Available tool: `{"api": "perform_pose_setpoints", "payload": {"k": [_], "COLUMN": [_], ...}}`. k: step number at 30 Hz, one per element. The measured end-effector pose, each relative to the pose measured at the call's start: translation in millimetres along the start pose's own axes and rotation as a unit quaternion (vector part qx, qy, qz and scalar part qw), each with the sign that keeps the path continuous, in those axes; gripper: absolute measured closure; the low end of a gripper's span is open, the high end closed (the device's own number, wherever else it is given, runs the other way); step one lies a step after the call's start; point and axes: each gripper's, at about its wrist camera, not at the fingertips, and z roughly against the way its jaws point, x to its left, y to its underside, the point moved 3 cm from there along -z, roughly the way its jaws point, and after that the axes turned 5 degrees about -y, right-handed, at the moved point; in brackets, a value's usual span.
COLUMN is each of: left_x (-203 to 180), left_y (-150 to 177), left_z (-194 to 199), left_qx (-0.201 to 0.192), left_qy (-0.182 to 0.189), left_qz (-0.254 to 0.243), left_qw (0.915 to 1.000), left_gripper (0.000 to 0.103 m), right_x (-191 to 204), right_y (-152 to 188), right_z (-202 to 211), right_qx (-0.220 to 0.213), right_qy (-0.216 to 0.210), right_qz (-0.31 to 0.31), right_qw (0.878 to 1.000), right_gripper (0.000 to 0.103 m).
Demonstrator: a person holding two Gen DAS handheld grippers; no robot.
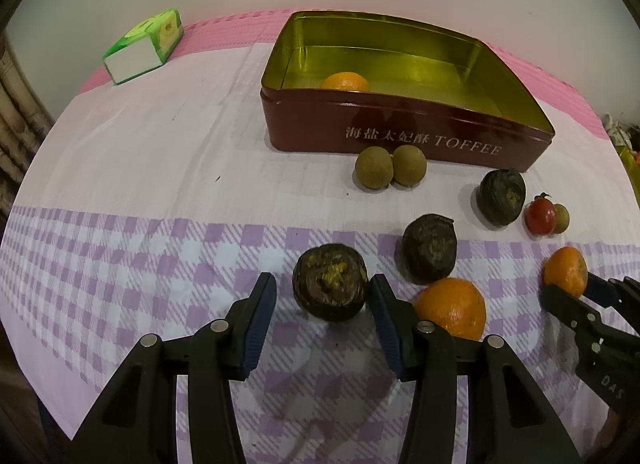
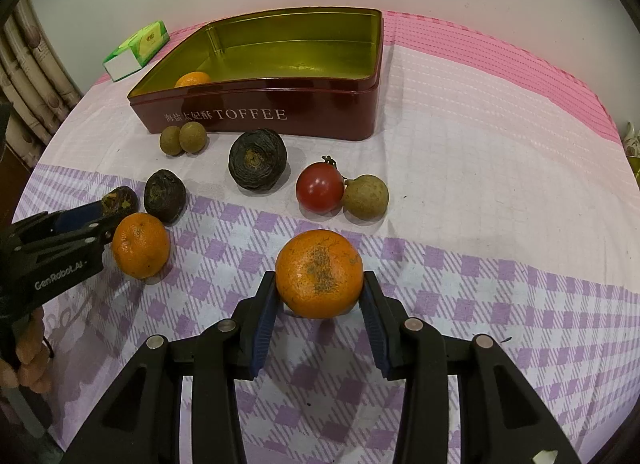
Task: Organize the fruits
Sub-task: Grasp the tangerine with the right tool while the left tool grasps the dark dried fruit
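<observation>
Two handheld grippers worked over a table covered with a lilac-checked cloth point(image 2: 500, 224), and a dark red toffee tin point(image 2: 280, 120) stood open at the back as the landmark. One orange point(image 2: 193, 79) already lay inside the tin, against its front wall near the left corner. Just in front of the tin sat two small green-brown round fruits point(image 2: 182, 139), touching each other. Further forward from the tin lay three dark, wrinkled fruits in a loose diagonal row.

The left gripper point(image 1: 322, 296) had its jaws spread around the nearest dark fruit point(image 1: 330, 282); the right pad touched the fruit's side, while a gap showed at the left pad. A loose orange point(image 1: 450, 308) lay just beside that gripper, on the side away from the tin.

The right gripper point(image 2: 320, 292) pinched a second orange point(image 2: 319, 274) between both blue pads, well in front of the tin. Between that orange and the tin sat a red tomato point(image 2: 320, 188) touching another green-brown fruit point(image 2: 366, 197).

A green tissue pack point(image 2: 136, 50) lay to the left of the tin, near the back edge. A person's fingers point(image 2: 28, 364) showed on the left gripper's handle.
</observation>
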Motion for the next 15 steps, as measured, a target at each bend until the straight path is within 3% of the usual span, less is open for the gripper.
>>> {"api": "perform_pose_setpoints", "payload": {"k": [15], "left_x": [0.5], "left_y": [-3.7], "left_z": [-4.0], "left_qx": [-0.009], "left_qy": [-0.005], "left_qz": [-0.008], "left_qw": [0.9999], "left_gripper": [0.054], "right_x": [1.0], "right_y": [-0.6], "right_z": [-0.1], "right_qx": [0.0], "right_qy": [0.0], "right_qz": [-0.001], "right_qw": [1.0], "right_gripper": [0.065]}}
